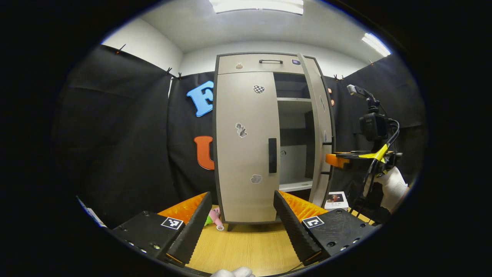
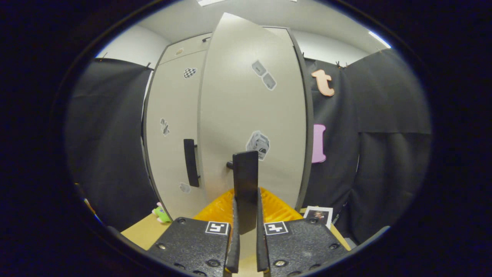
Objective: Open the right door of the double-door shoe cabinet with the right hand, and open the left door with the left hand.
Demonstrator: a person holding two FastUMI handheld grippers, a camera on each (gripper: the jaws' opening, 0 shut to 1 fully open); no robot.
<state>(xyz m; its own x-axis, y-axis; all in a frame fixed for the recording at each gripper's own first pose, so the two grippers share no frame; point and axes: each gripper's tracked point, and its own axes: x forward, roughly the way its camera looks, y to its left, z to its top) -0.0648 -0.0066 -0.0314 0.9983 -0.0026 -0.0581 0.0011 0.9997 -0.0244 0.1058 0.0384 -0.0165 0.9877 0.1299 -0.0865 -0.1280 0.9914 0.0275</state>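
the right tongs (image 2: 246,231) clamp the black handle (image 2: 246,184) of the cabinet's right door (image 2: 253,115), which stands swung open. the left tongs (image 1: 238,219) hang wide apart, holding nothing, short of the left door (image 1: 246,146), shut, its own handle (image 1: 272,155) untouched. the shoe cabinet (image 1: 250,63) stands at the far edge of the wooden tabletop (image 1: 246,246), a small green toy (image 2: 162,214) beside its foot.

left hand-held gripper (image 1: 238,215) agape, right hand-held gripper (image 2: 246,231) clamped
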